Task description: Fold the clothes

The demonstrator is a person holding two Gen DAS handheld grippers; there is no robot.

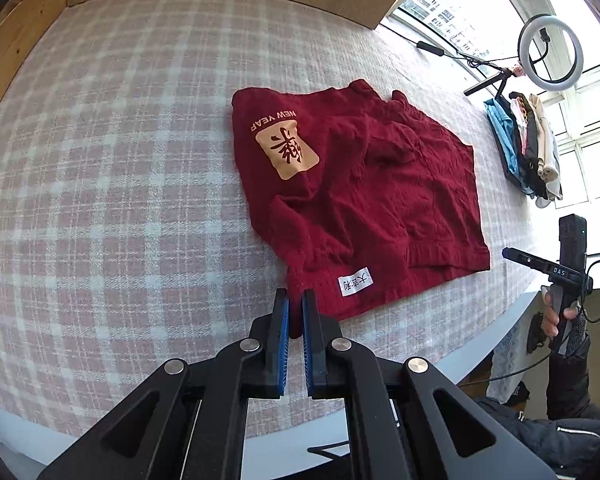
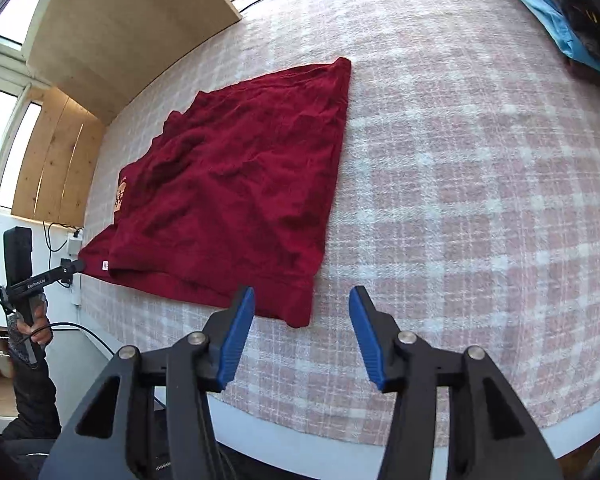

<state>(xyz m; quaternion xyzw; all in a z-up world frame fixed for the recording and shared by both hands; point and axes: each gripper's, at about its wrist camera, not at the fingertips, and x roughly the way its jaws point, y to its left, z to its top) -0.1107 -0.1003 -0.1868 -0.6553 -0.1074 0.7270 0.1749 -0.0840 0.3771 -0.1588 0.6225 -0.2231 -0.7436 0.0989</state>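
Both wrist cameras look steeply down, close, sharing the red garment (image 1: 360, 196).

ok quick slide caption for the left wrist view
Left gripper shut on the near corner of a red sweater lying on a pink plaid cloth.

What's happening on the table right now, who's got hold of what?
A person is folding a red sweater on the checked tablecloth, working handheld tongs in each hand. The left tongs are shut on the sweater's near hem corner. The right tongs stand open over the opposite hem corner, gripping nothing. A stack of folded clothes waits at the far edge.
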